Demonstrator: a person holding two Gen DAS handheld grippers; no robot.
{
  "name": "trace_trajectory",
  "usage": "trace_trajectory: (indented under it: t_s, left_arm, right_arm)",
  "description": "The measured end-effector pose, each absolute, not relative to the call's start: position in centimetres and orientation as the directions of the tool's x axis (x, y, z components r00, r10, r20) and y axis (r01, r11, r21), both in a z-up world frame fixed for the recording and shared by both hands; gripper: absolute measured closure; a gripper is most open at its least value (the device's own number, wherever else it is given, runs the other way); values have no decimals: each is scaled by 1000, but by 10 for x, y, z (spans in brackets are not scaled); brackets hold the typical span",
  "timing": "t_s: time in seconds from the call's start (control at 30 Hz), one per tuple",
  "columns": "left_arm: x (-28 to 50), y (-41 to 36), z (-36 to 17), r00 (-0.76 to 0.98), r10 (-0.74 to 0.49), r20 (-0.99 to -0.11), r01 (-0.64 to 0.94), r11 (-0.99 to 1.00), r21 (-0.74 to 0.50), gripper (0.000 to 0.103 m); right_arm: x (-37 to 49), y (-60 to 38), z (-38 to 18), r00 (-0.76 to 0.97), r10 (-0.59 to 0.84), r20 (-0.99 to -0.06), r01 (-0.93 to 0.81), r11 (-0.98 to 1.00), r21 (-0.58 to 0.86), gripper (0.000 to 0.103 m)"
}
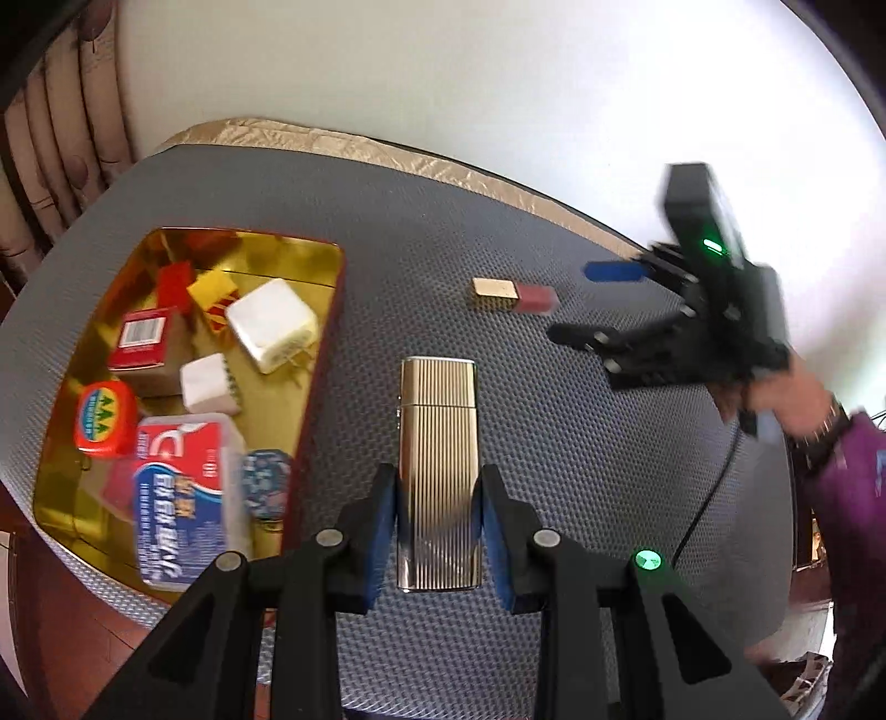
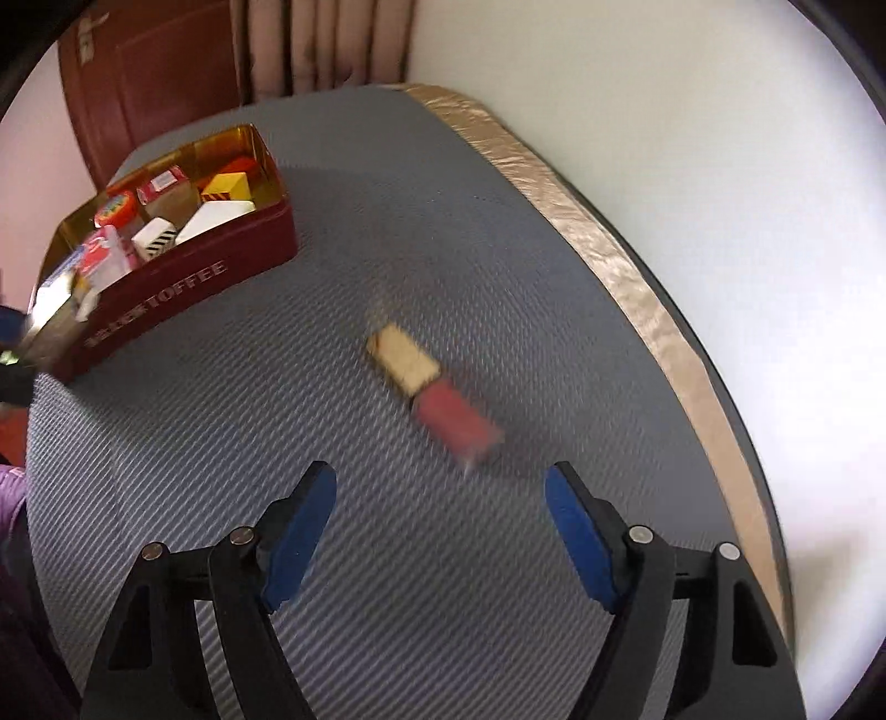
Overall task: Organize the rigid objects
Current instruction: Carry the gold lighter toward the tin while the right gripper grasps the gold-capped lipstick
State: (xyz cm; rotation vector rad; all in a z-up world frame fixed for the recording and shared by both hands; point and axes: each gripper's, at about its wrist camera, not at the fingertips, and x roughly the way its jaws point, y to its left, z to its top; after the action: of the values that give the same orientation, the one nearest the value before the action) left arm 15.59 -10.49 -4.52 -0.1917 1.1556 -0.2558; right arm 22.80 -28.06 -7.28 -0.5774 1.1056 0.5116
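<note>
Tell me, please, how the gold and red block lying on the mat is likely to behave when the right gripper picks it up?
The gold and red block looks boxy and flat-sided, so it probably won't roll. It seems rigid and small, likely light. The gold half looks glossy, so it might slip; the textured mat should resist sliding. The right gripper is open, not yet around it.

White wall (image 2: 637,138) behind a table (image 2: 387,232) under grey textured mat, gold cloth edging (image 2: 598,238); beige curtain (image 2: 326,44) beside brown wooden door (image 2: 155,83).
</note>
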Motion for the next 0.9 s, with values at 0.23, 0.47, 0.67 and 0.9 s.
trace_trajectory:
  t_s: [0.23, 0.47, 0.67, 0.9]
  left_arm:
    - [152, -72, -34, 398, -283, -872, 70, 958, -279, 73]
    - [150, -51, -23, 424, -261, -867, 36, 962, -272, 73]
    - [146, -32, -7, 458, -221, -861, 8, 970, -244, 73]
    - [156, -13, -3, 478, -185, -859, 17, 979, -201, 73]
  right_arm:
    - [261, -256, -99, 267, 64, -962, -702, 697, -148, 37]
    - [278, -246, -109, 211, 75, -975, -680, 727, -91, 72]
    - [247, -242, -100, 254, 93, -963, -587, 806, -77, 85]
    - [172, -269, -67, 380, 244, -892, -364, 926, 99, 85]
